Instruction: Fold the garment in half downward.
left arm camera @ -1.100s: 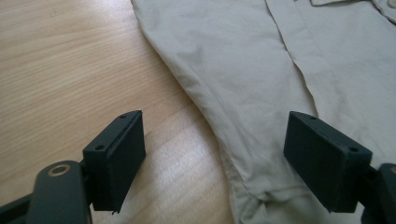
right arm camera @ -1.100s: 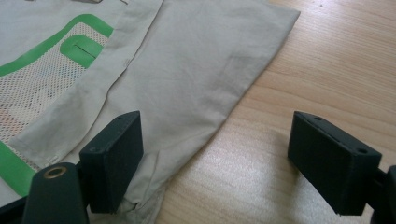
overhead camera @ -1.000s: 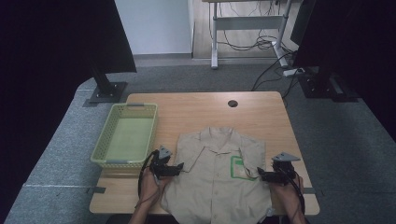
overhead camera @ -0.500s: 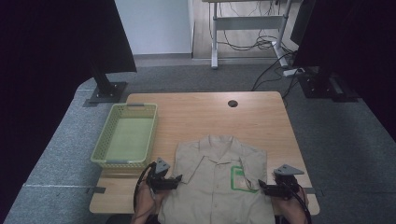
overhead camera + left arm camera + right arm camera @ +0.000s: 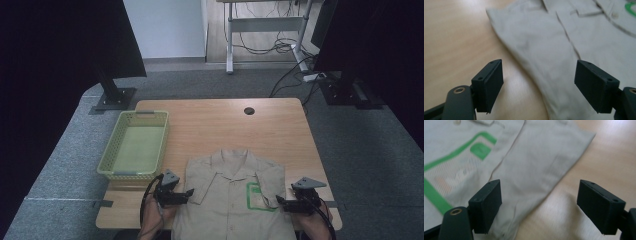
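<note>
- Shirt (image 5: 232, 200) lies collar-away at the table's (image 5: 220, 120) near edge, its long axis running towards you.
- Left gripper (image 5: 186, 192) spread, empty, at the shirt's left edge.
- Right gripper (image 5: 280, 201) spread, empty, at its right edge; both equally near.

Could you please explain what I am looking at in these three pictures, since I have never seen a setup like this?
A person sits at a wooden table, holding a hand-held two-jaw tool in each hand: the left gripper and the right gripper. The high view looks down from above; each of the other two comes from a camera riding on one gripper, looking out between its black jaws. A beige shirt with a green patch lies flat on the table, and a pale green basket stands to its left. Both grippers are open, one at each side edge of the shirt, holding nothing.
</note>
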The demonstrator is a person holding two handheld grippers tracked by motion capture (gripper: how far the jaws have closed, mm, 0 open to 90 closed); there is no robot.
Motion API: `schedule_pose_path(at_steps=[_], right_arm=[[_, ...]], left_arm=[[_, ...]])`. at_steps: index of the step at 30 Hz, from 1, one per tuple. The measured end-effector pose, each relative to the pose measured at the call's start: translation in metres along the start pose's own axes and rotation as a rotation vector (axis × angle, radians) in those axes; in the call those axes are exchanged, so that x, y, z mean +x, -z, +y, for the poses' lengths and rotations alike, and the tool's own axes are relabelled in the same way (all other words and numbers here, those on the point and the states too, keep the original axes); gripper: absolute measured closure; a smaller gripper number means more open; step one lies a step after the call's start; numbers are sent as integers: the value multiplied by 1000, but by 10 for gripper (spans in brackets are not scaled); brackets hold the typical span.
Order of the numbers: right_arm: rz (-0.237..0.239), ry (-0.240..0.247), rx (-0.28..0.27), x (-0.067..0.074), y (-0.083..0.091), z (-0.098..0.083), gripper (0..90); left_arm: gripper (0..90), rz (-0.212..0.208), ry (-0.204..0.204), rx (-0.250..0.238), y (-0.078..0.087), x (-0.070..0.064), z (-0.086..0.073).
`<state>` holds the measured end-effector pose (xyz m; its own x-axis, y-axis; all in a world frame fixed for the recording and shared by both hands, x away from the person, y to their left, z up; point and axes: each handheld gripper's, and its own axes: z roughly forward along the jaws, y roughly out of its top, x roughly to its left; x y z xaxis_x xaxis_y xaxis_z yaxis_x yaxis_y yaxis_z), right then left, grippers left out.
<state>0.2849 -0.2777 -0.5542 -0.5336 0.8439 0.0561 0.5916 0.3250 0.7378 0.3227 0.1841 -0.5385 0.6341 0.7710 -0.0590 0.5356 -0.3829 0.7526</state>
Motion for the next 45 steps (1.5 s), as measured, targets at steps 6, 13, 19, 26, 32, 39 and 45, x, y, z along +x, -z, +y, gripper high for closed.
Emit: schedule_pose_path(at_steps=[6, 13, 19, 26, 32, 39, 45], right_arm=[[-2, -10, -44, -10, -4, 20, 134], [-24, -19, -44, -30, -20, 42, 148], [-27, -17, -27, -45, -38, 48, 213], [-14, 15, -17, -56, -55, 49, 325], [28, 48, -18, -55, -54, 52, 670], [39, 36, 37, -45, -51, 57, 871], [-3, 88, -9, -42, -33, 82, 876]], left_arm=[[227, -24, -13, -9, -11, 9, 27], [213, -22, -42, -15, -35, 23, 47], [226, 2, -3, 19, -53, 40, 52], [259, 21, 4, 54, -64, 48, 54], [494, 56, -19, 56, -65, 45, 51], [880, 23, -30, 86, -63, 39, 55], [887, 69, -81, -18, -43, 39, 84]])
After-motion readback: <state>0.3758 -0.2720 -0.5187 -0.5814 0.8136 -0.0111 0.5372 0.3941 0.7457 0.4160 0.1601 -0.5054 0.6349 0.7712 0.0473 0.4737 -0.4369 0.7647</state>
